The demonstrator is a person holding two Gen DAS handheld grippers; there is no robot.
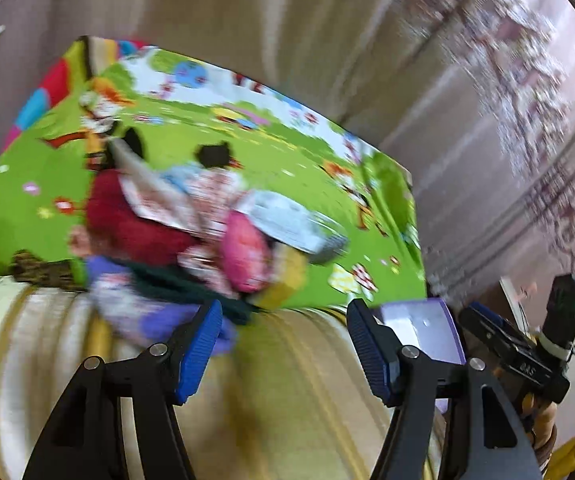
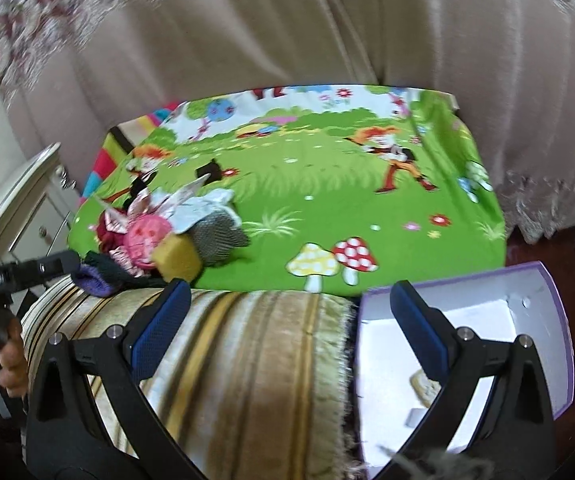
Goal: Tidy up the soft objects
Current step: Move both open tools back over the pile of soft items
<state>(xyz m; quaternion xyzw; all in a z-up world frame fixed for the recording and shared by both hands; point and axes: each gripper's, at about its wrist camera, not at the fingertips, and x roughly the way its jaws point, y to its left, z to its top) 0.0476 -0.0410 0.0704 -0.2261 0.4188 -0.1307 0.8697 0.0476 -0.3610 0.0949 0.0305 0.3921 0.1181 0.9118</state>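
Note:
A heap of soft things lies on the left of a green cartoon sheet (image 2: 327, 200): a pink round pad (image 2: 145, 238), a yellow sponge (image 2: 179, 258), a grey knit cloth (image 2: 217, 236), a dark red cloth (image 1: 127, 224), patterned cloths and a purple cloth (image 1: 155, 320). My left gripper (image 1: 283, 344) is open and empty just before the heap. My right gripper (image 2: 287, 324) is open and empty over a striped beige rug (image 2: 247, 360). An open white box with a purple rim (image 2: 487, 328) lies at right; it also shows in the left wrist view (image 1: 419, 328).
Beige curtains (image 2: 287, 40) hang behind the bed. A white nightstand (image 2: 31, 200) stands at left. The left gripper's handle and the hand on it (image 2: 3, 304) are at the left edge. The box holds a small flat item (image 2: 423, 388).

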